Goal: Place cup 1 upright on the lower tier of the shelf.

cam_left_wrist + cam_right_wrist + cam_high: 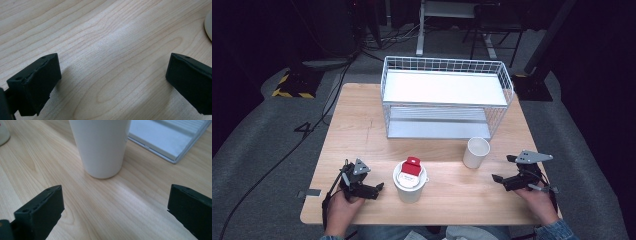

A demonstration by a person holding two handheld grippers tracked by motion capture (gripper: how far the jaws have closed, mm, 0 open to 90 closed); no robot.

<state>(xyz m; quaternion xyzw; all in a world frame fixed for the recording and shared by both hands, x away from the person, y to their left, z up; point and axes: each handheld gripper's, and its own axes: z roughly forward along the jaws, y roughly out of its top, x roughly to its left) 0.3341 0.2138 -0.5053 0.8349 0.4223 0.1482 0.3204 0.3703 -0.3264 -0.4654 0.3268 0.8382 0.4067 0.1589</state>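
1. Dark floor and cables surround a light wooden bench point(362, 125), seen from above.
2. Near the front edge, the left hand-held gripper point(377, 188) rests low toward the front-left corner, its jaws spread wide with bare wood between them.
3. Just beside it, at the middle of the front edge, stands a white lidded cup point(410, 182) with a red tab on top.
4. Toward the front-right corner, the right hand-held gripper point(502, 169) also has its jaws wide apart, pointed at an open white cup point(101, 147) standing upright, not touching it.
5. Beyond, at the far edge, sits a white wire rack point(444, 97).
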